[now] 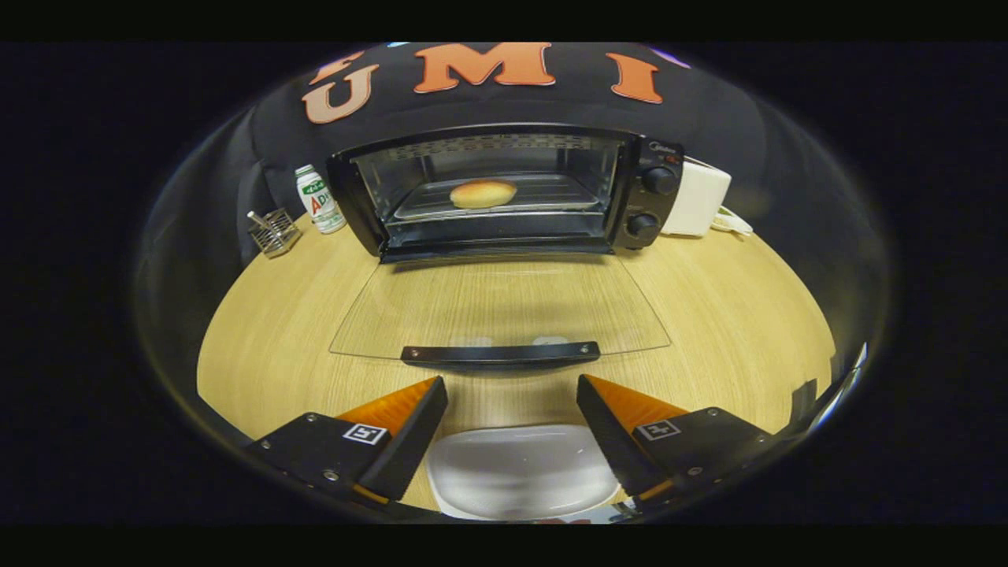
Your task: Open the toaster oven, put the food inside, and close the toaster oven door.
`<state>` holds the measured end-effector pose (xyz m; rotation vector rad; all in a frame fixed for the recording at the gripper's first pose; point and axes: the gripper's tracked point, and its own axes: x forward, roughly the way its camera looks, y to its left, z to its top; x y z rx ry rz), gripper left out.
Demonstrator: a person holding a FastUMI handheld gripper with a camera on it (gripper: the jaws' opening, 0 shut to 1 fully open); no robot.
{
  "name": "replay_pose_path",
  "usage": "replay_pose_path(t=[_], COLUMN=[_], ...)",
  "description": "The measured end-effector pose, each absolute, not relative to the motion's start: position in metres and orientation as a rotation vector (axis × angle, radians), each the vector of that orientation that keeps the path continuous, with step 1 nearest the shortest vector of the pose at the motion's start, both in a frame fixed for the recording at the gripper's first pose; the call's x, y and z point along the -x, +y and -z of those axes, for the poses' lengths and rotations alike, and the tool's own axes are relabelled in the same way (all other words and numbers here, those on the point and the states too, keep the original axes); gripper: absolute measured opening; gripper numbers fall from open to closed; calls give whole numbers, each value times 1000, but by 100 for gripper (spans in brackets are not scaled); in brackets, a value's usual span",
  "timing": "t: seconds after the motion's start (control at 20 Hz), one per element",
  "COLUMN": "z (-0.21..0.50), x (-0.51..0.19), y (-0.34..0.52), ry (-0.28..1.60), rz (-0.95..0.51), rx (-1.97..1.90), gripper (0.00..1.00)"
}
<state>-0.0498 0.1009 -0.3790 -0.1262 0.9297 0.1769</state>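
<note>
Glass makes up the toaster oven door [500, 311], which lies folded all the way down toward the gripper, flat and close over the wooden table [724, 315], with its dark handle [501, 354] at the near edge. Behind it the toaster oven [504, 189] stands open, and a round bread roll [483, 193] sits on the wire rack [551, 197] inside, about in the middle of the cavity. So two of the three steps look done: the oven is open and the food is in.

What is left, by my reading, is only the closing of the door. The gripper [512, 409] hangs just short of the handle, its fingers spread wide apart and holding nothing; the handle lies just ahead of them and roughly centred on the gap. Below and between the fingers rests a white plate [520, 472], bare of food, which fits with the roll having come off it, though that is a guess.

To finish, the fingers would probably need to get under or around the handle and swing the door up until it meets the oven front.

Off to the side of the oven stand a small drink bottle [319, 201] and a wire holder [273, 231]; on the other side sits a white box [699, 198].
</note>
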Motion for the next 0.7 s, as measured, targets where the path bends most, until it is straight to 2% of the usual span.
replay_pose_path(t=[0.4,0.7], z=[386,356], x=[43,34], y=[100,102], ry=[972,922], rz=[-171,-178], rx=[136,142], gripper=[99,99])
